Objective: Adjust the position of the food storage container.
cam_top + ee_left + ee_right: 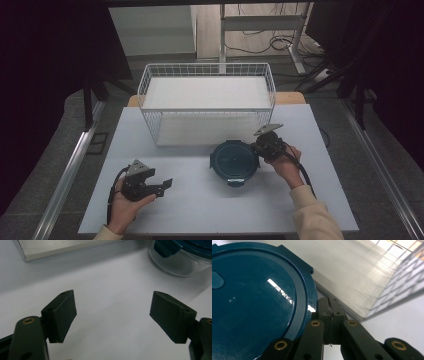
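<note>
Counter point(200, 200) spreading white and flat under everything, lying lengthwise across the high view. Wire basket point(206, 102) sitting at the far middle of it, white mesh walls upright, a pale liner covering its floor; showing again as a blurred grid in the right gripper view point(402, 272) and as a pale edge in the left gripper view point(62, 248). Round container point(234, 161) standing just in front of the basket, near but apart from it — clear walls point(180, 263) under a dark blue lid point(254, 297) with latch tabs at the rim. Right tool point(265, 145) pressing against the container's right edge, held in the right hand point(285, 165), jaws drawn fully together with nothing between them, tips point(330, 312) touching the lid's rim from outside. Left tool point(157, 186) resting low over the near left of the counter, well apart from the container, gripped by the left hand point(125, 205) — jaws standing apart point(112, 315), bare counter showing in the gap.
</note>
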Available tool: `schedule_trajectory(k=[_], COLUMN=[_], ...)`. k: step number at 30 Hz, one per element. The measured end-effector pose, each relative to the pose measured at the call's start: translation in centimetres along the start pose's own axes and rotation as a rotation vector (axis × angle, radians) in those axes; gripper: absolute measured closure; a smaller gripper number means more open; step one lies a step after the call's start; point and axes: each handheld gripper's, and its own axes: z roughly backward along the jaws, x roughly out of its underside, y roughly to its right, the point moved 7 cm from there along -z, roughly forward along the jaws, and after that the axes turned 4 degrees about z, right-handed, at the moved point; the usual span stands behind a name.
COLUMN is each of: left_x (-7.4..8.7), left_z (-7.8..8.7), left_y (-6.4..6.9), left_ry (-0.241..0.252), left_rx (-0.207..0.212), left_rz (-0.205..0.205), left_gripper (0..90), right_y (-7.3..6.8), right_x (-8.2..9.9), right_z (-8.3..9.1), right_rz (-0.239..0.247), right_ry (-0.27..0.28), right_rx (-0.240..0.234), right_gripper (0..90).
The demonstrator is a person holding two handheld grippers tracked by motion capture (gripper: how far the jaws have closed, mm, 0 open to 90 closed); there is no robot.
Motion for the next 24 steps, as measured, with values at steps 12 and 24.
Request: schedule_trajectory(k=[12,24], left_x=[0.0,0.0], left_z=[0.0,0.0], left_y=[-0.1,-0.1], left_ry=[0.001,-0.003], left_rx=[-0.001,0.000], left_rz=[0.001,0.001], left_gripper=[20.7,20.7], right_y=[-2.3,-4.5], right_x=[-0.6,-1.2], right_z=[-0.1,-0.3], right_rz=[0.031,0.056], right_ry=[-0.002,-0.004], right_rx=[-0.039,-0.072], right_gripper=[90.0,90.0])
